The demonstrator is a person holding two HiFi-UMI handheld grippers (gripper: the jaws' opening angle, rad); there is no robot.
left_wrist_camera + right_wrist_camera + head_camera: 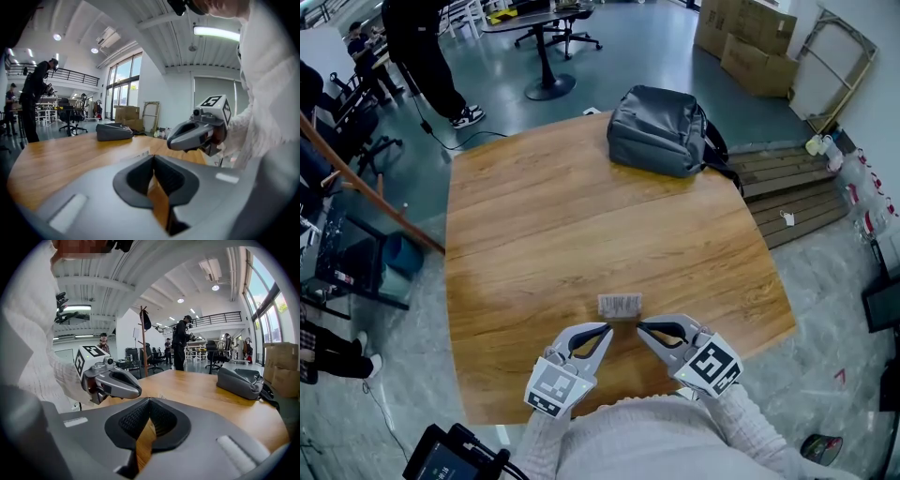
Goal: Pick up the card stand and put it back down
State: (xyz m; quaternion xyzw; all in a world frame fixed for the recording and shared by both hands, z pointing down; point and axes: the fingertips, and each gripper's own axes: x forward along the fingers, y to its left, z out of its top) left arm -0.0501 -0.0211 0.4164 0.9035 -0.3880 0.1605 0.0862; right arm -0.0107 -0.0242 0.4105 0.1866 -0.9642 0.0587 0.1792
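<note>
Sitting on the bench point(581, 216), the card stand point(620, 305) lies just at twelve o'clock of the left gripper point(607, 330) and right gripper point(641, 328), both closed on nothing; lifting looks either unstarted or already finished

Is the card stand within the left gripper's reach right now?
Probably yes: the card stand lies just ahead of the left gripper, nothing between, though its fingers are shut and need opening.
</note>
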